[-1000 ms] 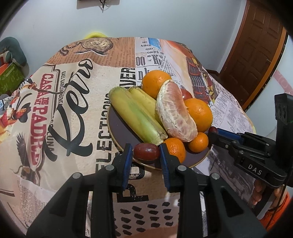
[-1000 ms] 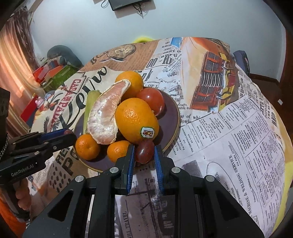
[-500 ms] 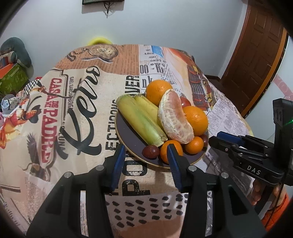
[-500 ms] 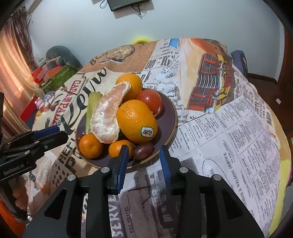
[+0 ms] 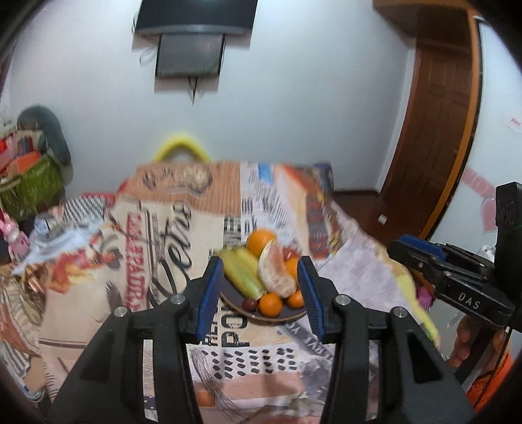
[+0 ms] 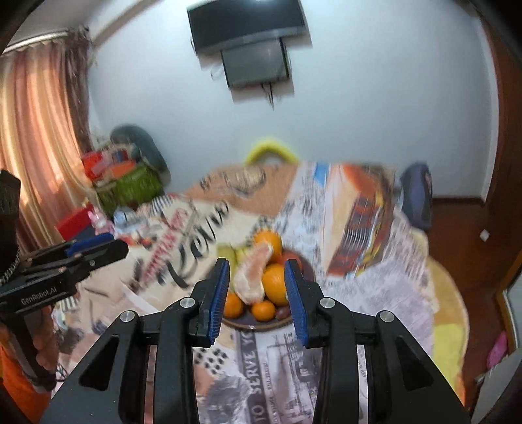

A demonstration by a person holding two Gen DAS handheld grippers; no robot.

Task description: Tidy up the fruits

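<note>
Fruits piled on dark plate

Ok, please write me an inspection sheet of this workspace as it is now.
Surface: table under a printed newspaper-style cloth.
Job's things: dark plate piled with oranges, a peeled citrus, green-yellow pieces and a small dark red fruit.
Clutter: nothing seen on the cloth.
Grippers: left hand-held gripper and right hand-held gripper open, empty, short of the plate.
Cables: hanging under the wall screen.
Surroundings: curtain, wooden door, boxes at left.

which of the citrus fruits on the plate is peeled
The big pale-orange citrus leaning across the middle of the pile; its skin is off, while the oranges around it keep bright rind.
</note>
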